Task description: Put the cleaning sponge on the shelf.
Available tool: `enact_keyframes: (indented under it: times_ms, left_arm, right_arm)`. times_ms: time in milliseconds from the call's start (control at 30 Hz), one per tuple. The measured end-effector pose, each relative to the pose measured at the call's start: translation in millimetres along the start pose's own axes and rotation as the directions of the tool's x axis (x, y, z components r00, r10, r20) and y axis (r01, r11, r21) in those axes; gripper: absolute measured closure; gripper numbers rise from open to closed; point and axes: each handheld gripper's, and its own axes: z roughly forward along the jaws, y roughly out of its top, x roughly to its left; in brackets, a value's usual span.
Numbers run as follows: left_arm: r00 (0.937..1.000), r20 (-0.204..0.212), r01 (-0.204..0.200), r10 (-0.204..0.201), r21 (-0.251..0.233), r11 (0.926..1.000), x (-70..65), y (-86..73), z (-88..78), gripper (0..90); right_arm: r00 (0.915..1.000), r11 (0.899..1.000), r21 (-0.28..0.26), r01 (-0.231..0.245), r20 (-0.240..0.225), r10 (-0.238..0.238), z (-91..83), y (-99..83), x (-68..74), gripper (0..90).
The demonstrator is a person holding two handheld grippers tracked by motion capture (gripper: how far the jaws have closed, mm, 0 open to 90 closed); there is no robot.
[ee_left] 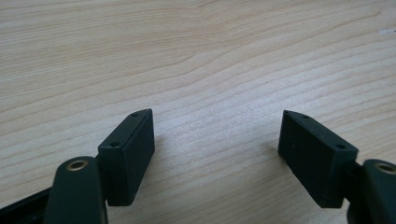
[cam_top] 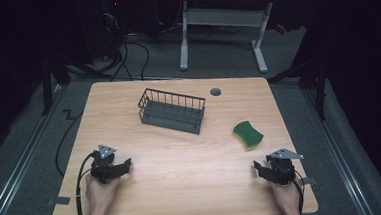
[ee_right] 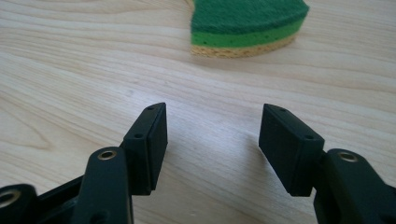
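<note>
Nothing has yet been picked up: the green sponge lies on the table, at twelve o'clock just ahead of the right gripper, whose jaws, like the left gripper's, are parted and empty.

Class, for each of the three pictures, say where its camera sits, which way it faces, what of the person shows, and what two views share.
High view: above the person's side, facing forward and down on the table; hands, left gripper, right gripper, basket.
Left gripper view: on the left gripper, facing bare wood; open fingers.
Right gripper view: on the right gripper, facing the sponge; open fingers.
Shared: the sponge, in the high and right gripper views.
</note>
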Motion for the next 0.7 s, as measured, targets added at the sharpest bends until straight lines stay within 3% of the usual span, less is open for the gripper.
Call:
enact_keyframes:
  times_ms: [400,500,700]
  left_arm:
    - [0.9974,0.069,-0.018,0.02,-0.024,0.9995,-4.8,22.4,-5.3,35.1]
    - [0.9965,0.068,-0.046,0.049,-0.043,0.998,-8.0,32.4,-6.7,38.5]
    - [0.9958,0.062,-0.065,0.068,-0.05,0.9966,-8.4,53.7,-2.3,42.0]
  right_arm:
    - [0.9957,0.999,-0.04,0.035,-0.084,-0.038,-4.8,26.0,19.2,45.8]
    - [0.9933,0.997,-0.051,0.058,-0.097,-0.063,-4.7,36.4,25.4,48.7]
    - [0.9815,0.993,-0.067,0.1,-0.157,-0.109,2.9,63.9,43.7,52.1]
